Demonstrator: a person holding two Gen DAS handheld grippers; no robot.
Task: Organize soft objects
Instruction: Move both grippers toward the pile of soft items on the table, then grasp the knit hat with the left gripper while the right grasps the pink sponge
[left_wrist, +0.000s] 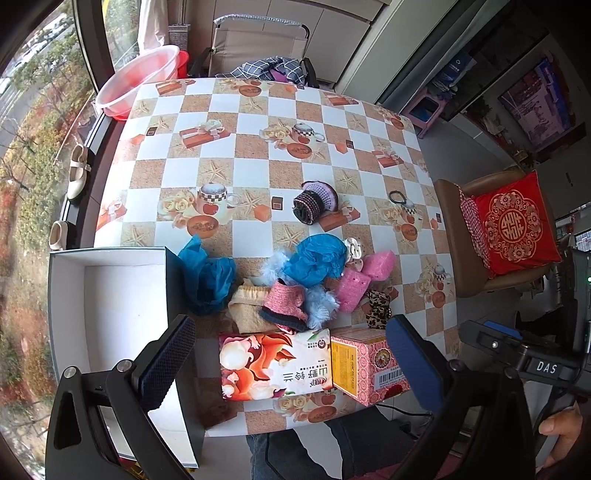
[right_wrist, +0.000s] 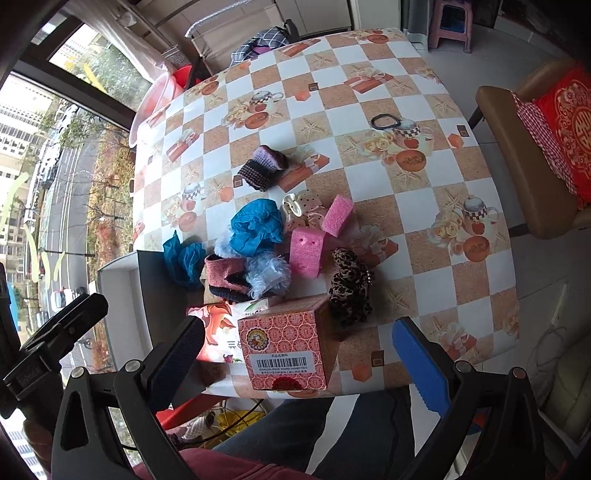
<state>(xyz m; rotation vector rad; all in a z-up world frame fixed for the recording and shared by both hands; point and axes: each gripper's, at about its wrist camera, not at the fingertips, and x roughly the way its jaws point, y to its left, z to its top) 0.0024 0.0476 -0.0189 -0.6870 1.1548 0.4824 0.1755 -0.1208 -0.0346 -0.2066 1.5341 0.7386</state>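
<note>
My left gripper (left_wrist: 291, 365) and right gripper (right_wrist: 299, 363) hang spread, empty; soft pile (left_wrist: 295, 288) at twelve o'clock; take one piece singly; white box (left_wrist: 122, 295) at nine

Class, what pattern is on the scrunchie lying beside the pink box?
Leopard print, brown with black spots. The scrunchie shows best in the right wrist view.

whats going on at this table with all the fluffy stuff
A person holds a gripper in each hand above a checkered table. Both the left gripper and the right gripper are wide open and hold nothing. Below them lies a pile of soft things: blue crumpled tissue, pink sponges, a leopard scrunchie and a pink knitted piece. An open white box at the table's left edge looks empty. Two cartons stand at the near edge. Sorting has not visibly started.
</note>
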